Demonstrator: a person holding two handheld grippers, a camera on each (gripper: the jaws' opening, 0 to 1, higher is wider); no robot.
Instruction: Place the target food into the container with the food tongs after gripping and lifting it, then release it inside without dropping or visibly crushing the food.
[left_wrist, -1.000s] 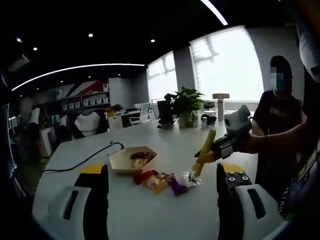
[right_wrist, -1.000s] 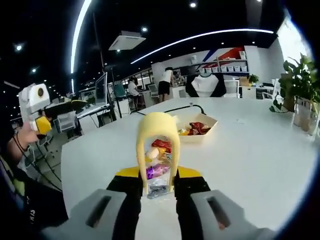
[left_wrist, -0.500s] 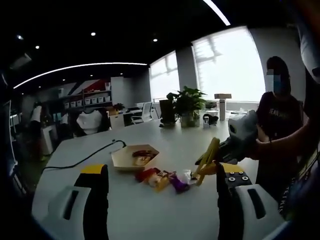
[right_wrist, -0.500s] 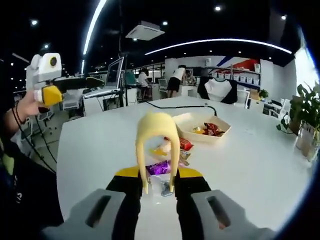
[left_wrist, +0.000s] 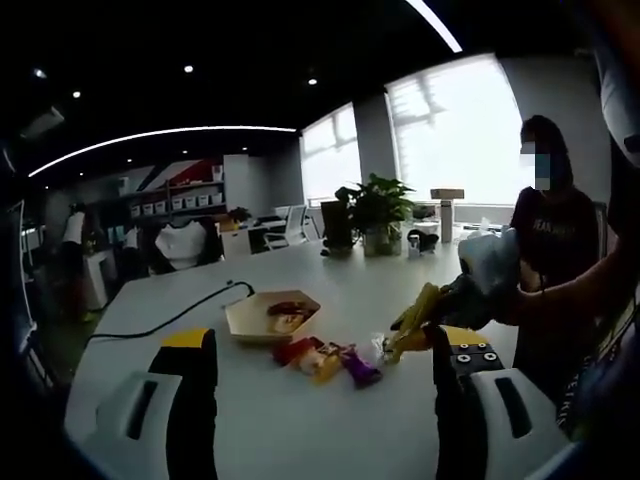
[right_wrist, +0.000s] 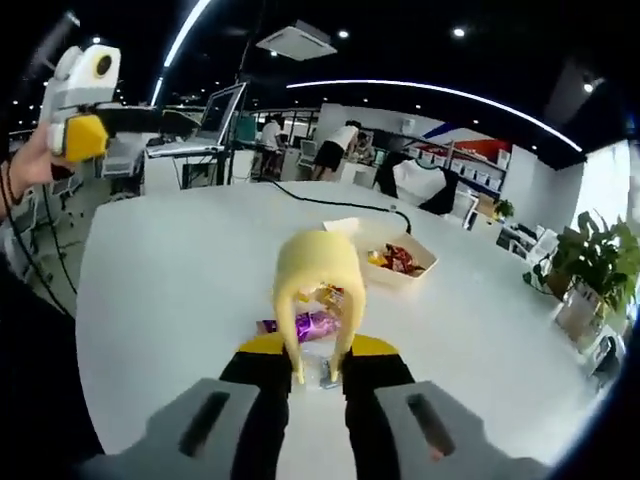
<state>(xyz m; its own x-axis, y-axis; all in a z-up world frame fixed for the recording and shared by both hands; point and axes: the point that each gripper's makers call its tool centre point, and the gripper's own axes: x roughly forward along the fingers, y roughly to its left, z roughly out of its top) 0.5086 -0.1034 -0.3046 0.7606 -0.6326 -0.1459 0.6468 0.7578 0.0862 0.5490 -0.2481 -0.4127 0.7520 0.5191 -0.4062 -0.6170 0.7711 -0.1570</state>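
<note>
1. Right claw (right_wrist: 318, 375) grips yellow tongs (right_wrist: 317, 285), their tips lowered over wrapped snacks (right_wrist: 312, 323) on the white table (right_wrist: 170, 290).
2. Left claw (left_wrist: 325, 400) stands wide, holding nothing.
3. At 1 o'clock beyond the tongs sits a tray (right_wrist: 392, 262) with snacks inside.
4. In the left gripper view, the tray (left_wrist: 272, 315) lies at 11 o'clock from the snacks (left_wrist: 328, 358).
</note>
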